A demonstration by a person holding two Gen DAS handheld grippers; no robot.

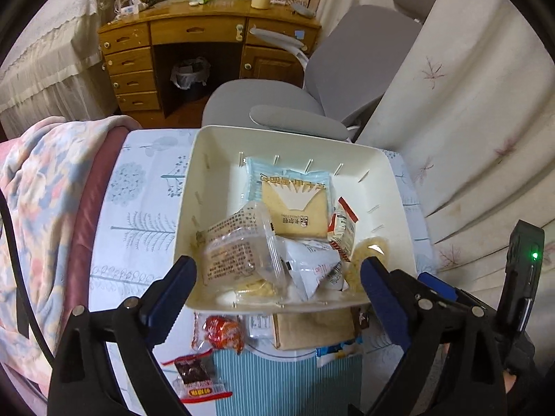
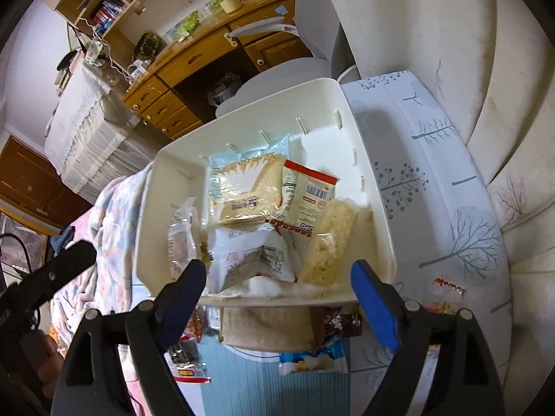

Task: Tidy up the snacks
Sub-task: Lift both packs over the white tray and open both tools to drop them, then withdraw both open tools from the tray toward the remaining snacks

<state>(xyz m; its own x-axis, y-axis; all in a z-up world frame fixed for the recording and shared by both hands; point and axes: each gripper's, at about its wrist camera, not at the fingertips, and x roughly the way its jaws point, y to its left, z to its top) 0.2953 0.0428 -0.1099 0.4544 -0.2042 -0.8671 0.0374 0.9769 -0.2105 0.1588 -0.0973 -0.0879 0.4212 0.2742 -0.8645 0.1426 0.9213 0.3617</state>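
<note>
Both the left gripper [image 1: 277,277] and right gripper [image 2: 279,284] are hanging spread and empty over the near rim of the white bin [image 1: 187,187]. Loose snack packets [image 1: 222,332] are lying near the bin: light, crinkly, slippery, best pinched at sealed edges. A tree-print cloth [image 1: 138,208] is covering the surface; the wooden desk [image 1: 208,34] is standing far behind.

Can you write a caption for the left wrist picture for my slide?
Open left gripper hovers over a white bin of snacks, with more packets waiting on the table.
</note>
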